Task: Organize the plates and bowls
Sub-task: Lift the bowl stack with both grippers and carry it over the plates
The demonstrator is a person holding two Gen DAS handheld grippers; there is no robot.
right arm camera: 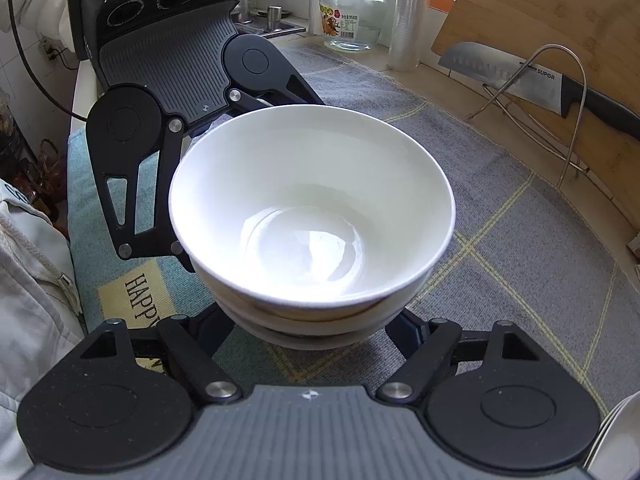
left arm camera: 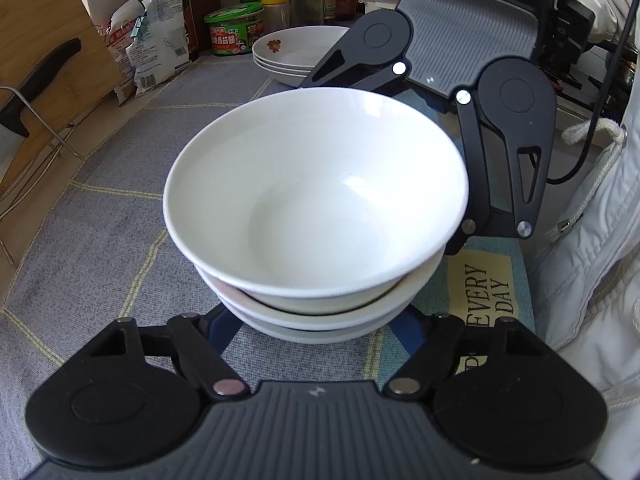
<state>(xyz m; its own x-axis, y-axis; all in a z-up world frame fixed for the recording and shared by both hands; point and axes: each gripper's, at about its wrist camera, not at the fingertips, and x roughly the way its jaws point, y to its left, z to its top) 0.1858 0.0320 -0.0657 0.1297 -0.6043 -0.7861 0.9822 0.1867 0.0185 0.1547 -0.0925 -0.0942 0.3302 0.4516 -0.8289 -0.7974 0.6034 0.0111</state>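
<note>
Three white bowls [left arm camera: 316, 200] are stacked mid-cloth [left arm camera: 100, 220]; three plates [left arm camera: 298, 50] sit far behind. The left gripper [left arm camera: 316, 320] and right gripper [right arm camera: 316, 320] flank the stack (fingertips hidden, contact cannot be told).

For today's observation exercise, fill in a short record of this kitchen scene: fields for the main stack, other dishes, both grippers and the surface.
main stack: white bowls, nested, upright
other dishes: stack of plates, behind the bowls, apart from them
left gripper: fingers on either side of the bowl stack's base; contact hidden
right gripper: same, from the opposite side; contact hidden
surface: grey checked cloth
background: knife on a rack by a cutting board
</note>
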